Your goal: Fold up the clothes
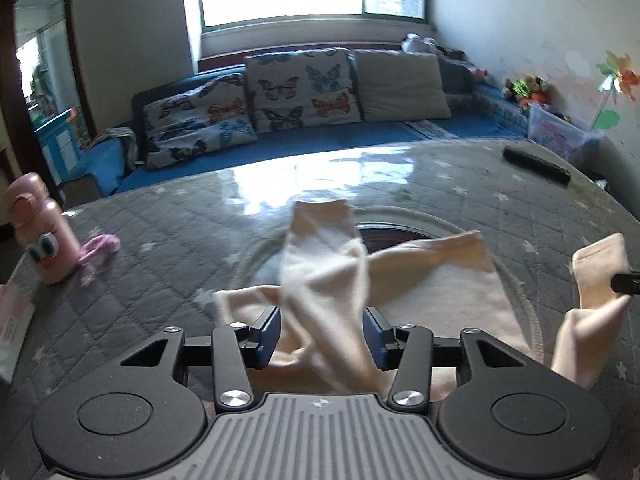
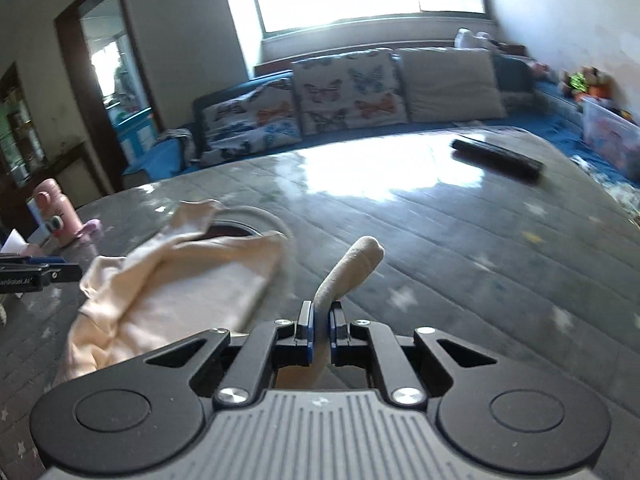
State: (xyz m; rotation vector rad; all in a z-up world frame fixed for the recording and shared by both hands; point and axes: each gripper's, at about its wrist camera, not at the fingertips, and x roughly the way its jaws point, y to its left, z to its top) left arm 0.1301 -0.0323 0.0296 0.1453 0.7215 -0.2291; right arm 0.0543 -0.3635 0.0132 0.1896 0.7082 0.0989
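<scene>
Lying rumpled on the grey star-quilted desk (image 1: 132, 240), the cream garment (image 1: 436, 276) spreads between the two tools. The left tongs (image 1: 322, 332) stand spread, a fold of the cloth passing loosely between their pads without being pressed. The right tongs (image 2: 320, 328) are pressed together, pinching a cream strip of the garment (image 2: 352, 264) that rises ahead of them. A pink bottle (image 1: 44, 232) stands at the desk's left edge, a black remote (image 1: 536, 164) far right.
</scene>
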